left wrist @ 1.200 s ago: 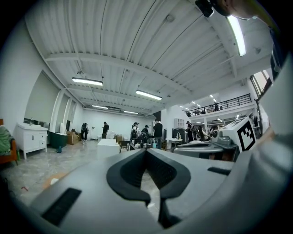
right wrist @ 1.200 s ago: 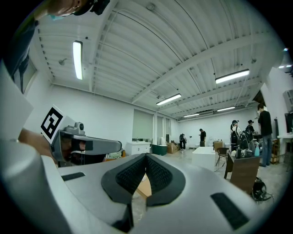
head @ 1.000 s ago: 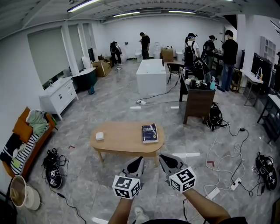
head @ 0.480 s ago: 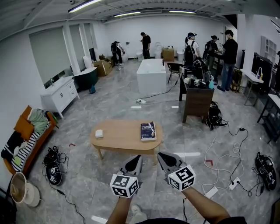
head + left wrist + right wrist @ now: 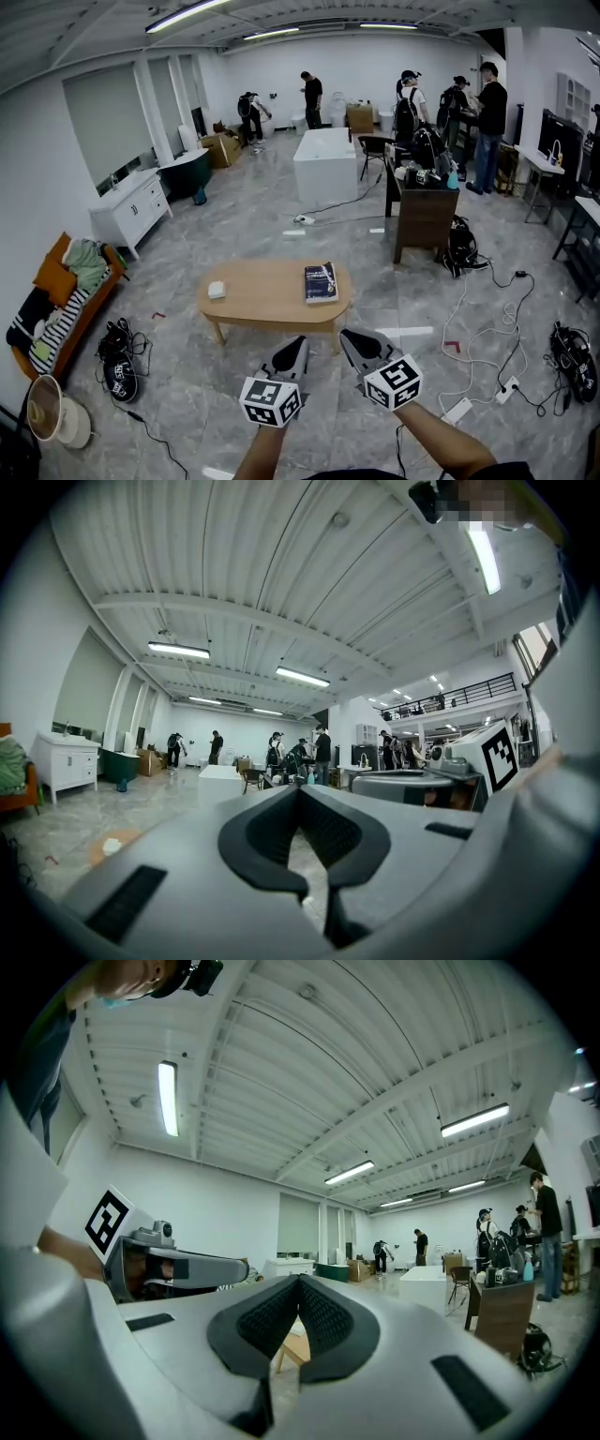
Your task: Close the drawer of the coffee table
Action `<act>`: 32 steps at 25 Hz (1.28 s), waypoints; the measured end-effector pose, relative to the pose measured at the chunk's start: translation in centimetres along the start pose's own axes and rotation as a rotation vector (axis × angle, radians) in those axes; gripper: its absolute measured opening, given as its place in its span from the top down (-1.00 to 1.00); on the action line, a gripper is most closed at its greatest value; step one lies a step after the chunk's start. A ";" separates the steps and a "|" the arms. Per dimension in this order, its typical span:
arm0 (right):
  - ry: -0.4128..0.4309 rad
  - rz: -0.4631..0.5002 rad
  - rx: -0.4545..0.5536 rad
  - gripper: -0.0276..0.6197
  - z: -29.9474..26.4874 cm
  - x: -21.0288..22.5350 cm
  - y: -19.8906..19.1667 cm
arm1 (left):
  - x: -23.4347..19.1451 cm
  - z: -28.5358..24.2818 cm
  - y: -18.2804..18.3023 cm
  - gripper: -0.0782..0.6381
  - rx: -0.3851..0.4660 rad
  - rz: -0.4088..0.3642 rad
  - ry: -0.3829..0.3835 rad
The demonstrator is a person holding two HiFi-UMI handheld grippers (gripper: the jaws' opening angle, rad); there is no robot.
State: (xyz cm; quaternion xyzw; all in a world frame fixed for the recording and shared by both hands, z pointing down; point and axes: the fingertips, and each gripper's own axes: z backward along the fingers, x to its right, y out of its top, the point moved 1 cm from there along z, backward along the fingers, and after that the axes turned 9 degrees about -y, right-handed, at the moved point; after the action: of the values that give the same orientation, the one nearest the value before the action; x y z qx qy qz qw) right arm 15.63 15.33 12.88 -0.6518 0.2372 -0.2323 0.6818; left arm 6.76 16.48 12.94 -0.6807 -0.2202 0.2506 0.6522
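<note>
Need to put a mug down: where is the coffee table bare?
The coffee table is bare in the middle, between the small white object near its left end and the book at its right end. The strip along its near edge is free. Both ends are taken.

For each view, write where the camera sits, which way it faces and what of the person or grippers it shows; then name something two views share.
Head view: on the person's head, facing forward and down at the coffee table; both forearms, left gripper and right gripper show.
Left gripper view: on the left gripper, looking along its shut jaws across the room; right gripper at right.
Right gripper view: on the right gripper, along its shut jaws toward the coffee table; left gripper at left.
Shared: each gripper view shows the other gripper.
</note>
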 end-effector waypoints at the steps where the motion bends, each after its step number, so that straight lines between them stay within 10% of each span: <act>1: 0.001 0.000 -0.003 0.88 0.1 -0.2 -0.2 | 0.0 0.2 -0.1 0.78 0.001 0.002 -0.002; 32: -0.064 -0.003 -0.013 0.88 -2.7 -6.9 0.4 | -3.9 5.4 0.5 0.78 -0.004 -0.016 -0.063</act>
State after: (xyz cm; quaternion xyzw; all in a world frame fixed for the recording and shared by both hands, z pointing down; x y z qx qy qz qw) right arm 8.58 17.58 12.53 -0.6638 0.2159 -0.2106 0.6844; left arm 0.37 18.23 12.54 -0.6720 -0.2464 0.2663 0.6456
